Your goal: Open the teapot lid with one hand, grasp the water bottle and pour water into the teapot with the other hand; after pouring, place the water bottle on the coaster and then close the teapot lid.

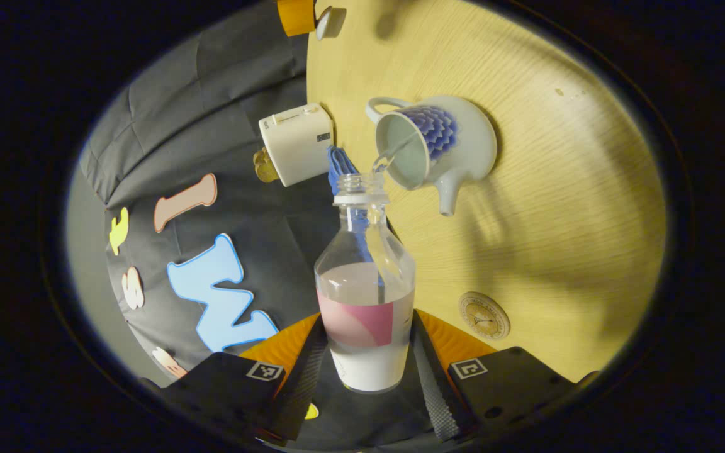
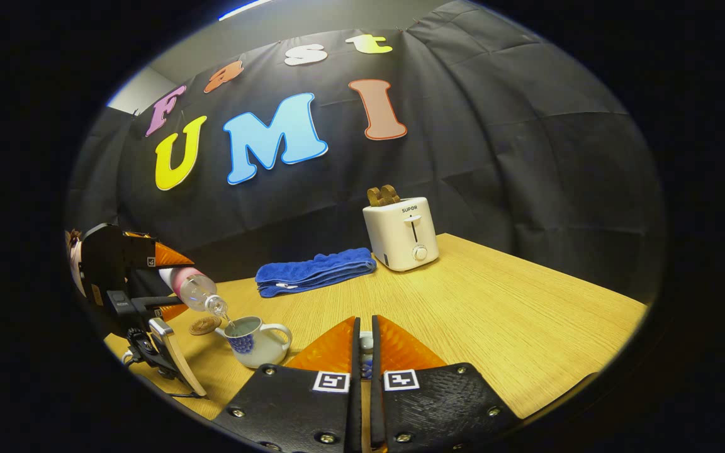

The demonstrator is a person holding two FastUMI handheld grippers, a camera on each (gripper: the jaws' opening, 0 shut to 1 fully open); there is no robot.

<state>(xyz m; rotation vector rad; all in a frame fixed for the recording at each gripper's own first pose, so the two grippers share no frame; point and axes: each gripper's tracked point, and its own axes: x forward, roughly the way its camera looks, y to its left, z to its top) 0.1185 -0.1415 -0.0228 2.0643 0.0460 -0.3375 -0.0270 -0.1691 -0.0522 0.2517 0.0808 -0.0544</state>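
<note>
- The clear water bottle [image 1: 365,296], uncapped and part full, is tipped over the open teapot [image 1: 435,148] on the table [image 1: 557,207], water streaming in.
- The left gripper [image 1: 365,352] clamps the bottle's base.
- The right gripper [image 2: 365,352], level above the table, pinches the teapot lid [image 2: 366,343].

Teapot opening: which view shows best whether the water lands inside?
Left gripper view: it looks down the tilted water bottle into the lidless teapot, and the stream enters its mouth. In the right gripper view the teapot is small, seen side-on, so its interior is hard to see.

Tilted bottle [image 1: 365,296] pouring, lidless teapot [image 1: 436,148]
</note>
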